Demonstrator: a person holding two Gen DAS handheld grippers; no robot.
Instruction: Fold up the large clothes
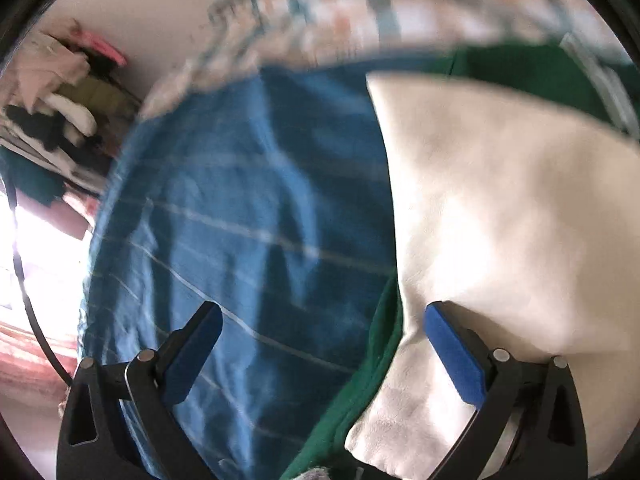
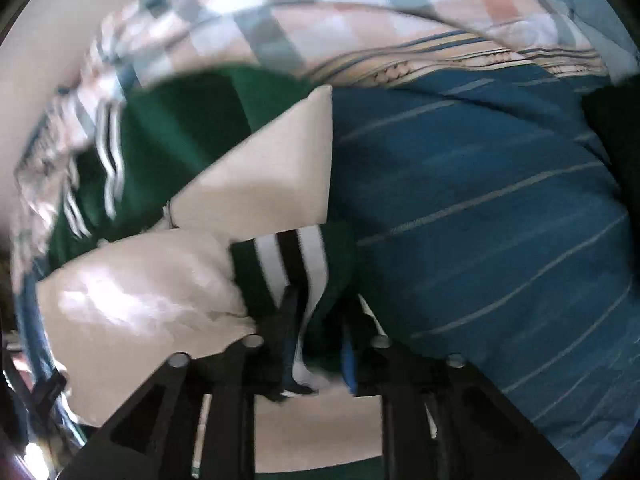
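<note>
A green garment with cream panels (image 1: 500, 200) lies on a blue striped sheet (image 1: 240, 220). In the left wrist view my left gripper (image 1: 320, 344) is open, its blue pads (image 1: 452, 356) spread wide; the right pad rests against the cream panel, nothing is held. In the right wrist view my right gripper (image 2: 316, 344) is shut on the garment's green cuff with white and black stripes (image 2: 296, 268). The cream sleeve (image 2: 140, 304) bunches to its left, and another cream panel (image 2: 276, 176) lies beyond.
A checked blanket (image 2: 280, 12) is piled at the far edge of the bed. A heap of mixed clothes (image 1: 60, 92) sits at the far left. The blue sheet (image 2: 500, 220) extends to the right.
</note>
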